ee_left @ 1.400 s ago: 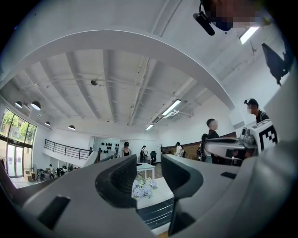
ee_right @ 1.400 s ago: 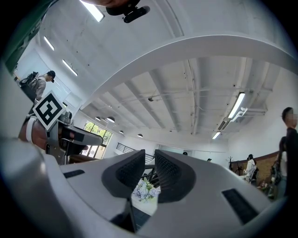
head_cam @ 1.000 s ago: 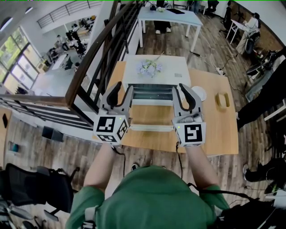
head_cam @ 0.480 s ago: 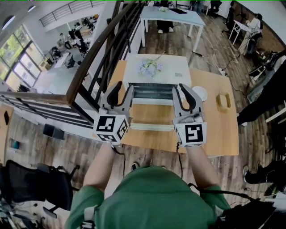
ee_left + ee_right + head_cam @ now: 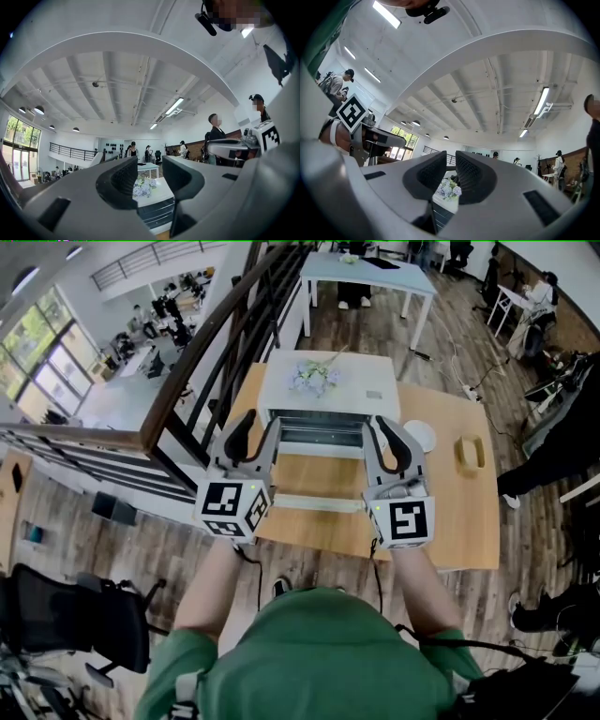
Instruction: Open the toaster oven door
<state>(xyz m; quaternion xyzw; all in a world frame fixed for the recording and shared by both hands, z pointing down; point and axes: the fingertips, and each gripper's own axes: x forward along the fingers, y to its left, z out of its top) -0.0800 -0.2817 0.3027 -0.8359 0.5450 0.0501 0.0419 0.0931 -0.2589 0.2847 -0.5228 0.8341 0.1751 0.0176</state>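
Head view: my left claw (image 5: 255, 429) and right claw (image 5: 390, 429) hide the oven (image 5: 325, 390) front; both are empty, the left one wide, the right one just narrowing.

We see the oven (image 5: 328, 390) with a smooth, matt white top, seemingly painted metal. The table (image 5: 459, 512) is pale wood with a satin finish. The left gripper (image 5: 255, 432) and right gripper (image 5: 386, 432) look like matt grey plastic, with ribbed black pads (image 5: 123, 180). The floor (image 5: 122, 540) is darker plank wood, the shirt (image 5: 319, 652) green cloth, and the rail (image 5: 202, 343) polished wood.
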